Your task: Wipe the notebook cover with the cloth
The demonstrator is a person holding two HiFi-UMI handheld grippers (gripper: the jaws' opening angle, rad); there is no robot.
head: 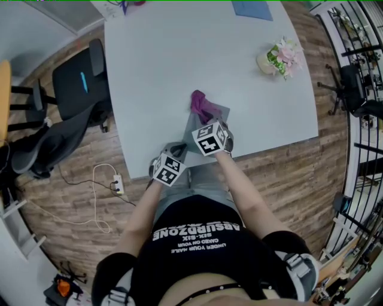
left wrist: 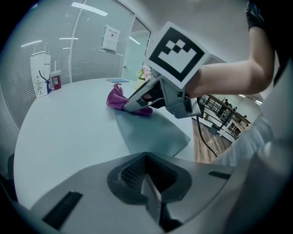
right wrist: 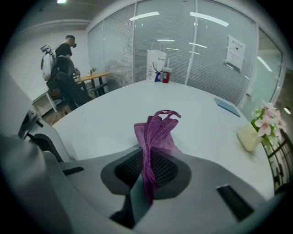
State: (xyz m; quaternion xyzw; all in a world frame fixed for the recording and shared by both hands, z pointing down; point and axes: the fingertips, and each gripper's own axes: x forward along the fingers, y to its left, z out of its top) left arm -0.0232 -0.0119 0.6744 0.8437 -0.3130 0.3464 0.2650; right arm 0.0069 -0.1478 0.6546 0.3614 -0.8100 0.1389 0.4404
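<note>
1. Where the white table (head: 179, 54) comes closest to the person, the left gripper (head: 175, 150) sits by the near edge. Its two fingers are pressed together, and nothing is between them.
2. Just past it lies the grey notebook (head: 192, 128). It is flat on the table, close to that same edge. I cannot tell if the left gripper touches it.
3. The right gripper (head: 206, 115) reaches out over the notebook. Its fingers are squeezed tight on the purple cloth (head: 202, 103).
4. The cloth is bunched up and pokes out from between those fingers. It sits at the far end of the notebook, down on the cover there.
5. A black office chair (head: 81, 83) stands on the wood floor, off to the left of the table.
6. Farther back and to the right, a pale pot with pink flowers (head: 278, 58) stands on the table, well apart from the notebook.
7. A flat blue thing (head: 251, 9) lies near the far edge of the table.
8. A white paper bag (right wrist: 156, 64) and a red bottle (right wrist: 165, 75) stand side by side at the far end, in front of a glass wall.
9. Far off to the left, a person (right wrist: 64, 73) stands by a wooden desk.
</note>
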